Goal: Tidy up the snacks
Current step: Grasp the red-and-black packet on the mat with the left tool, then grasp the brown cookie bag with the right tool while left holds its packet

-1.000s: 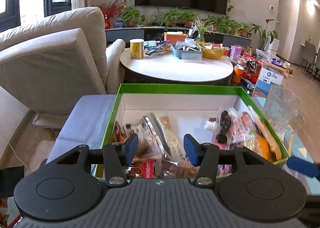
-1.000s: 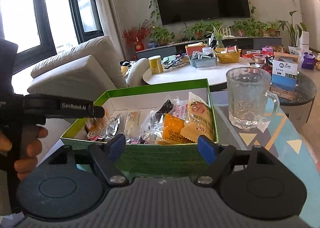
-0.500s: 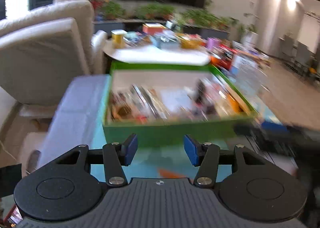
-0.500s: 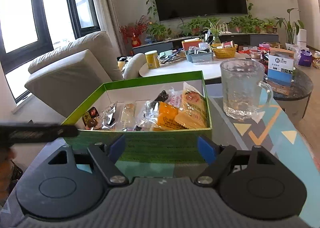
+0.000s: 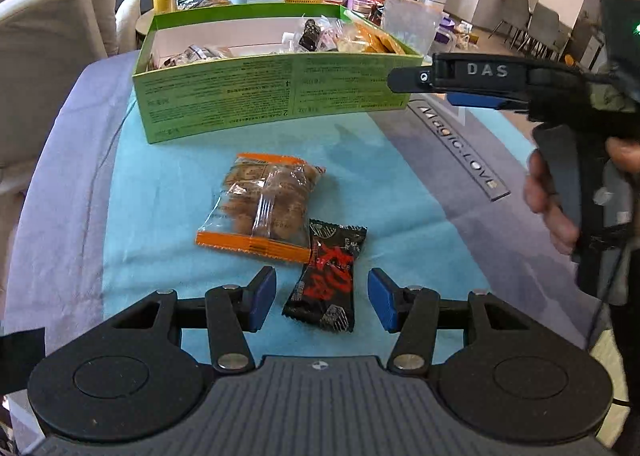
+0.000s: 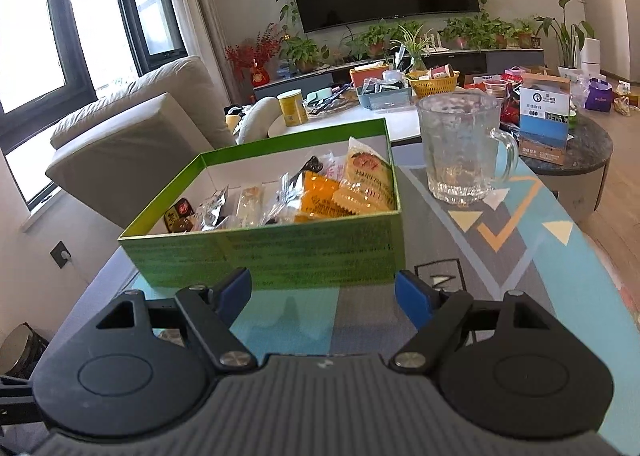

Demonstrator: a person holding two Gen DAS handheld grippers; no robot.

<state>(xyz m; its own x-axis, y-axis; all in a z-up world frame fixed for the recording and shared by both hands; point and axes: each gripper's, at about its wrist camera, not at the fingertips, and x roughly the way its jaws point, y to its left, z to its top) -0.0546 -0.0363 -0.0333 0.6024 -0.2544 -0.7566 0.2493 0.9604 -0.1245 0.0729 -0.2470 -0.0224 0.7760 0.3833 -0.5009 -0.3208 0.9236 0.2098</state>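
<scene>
A green box [image 5: 280, 92] [image 6: 280, 256] with several wrapped snacks inside stands on the blue patterned tabletop. In front of it lie a clear orange-edged biscuit packet [image 5: 260, 204] and a black-and-red snack packet [image 5: 326, 276]. My left gripper [image 5: 322, 300] is open and hovers over the black packet, whose near end lies between the blue pads without touching them. My right gripper [image 6: 324, 296] is open and empty, just in front of the box's near wall. In the left wrist view the right gripper [image 5: 424, 82] shows from the side at the box's right corner, a hand on its handle.
A glass mug [image 6: 460, 152] stands right of the box. A pale sofa [image 6: 132, 144] is at the left. Behind are a round white table [image 6: 340, 124] and a dark round table [image 6: 576, 148], both crowded with packages and baskets.
My left gripper drew back from over the box and tipped downward, so the two loose packets on the tabletop now lie under it. The right gripper has barely shifted.
</scene>
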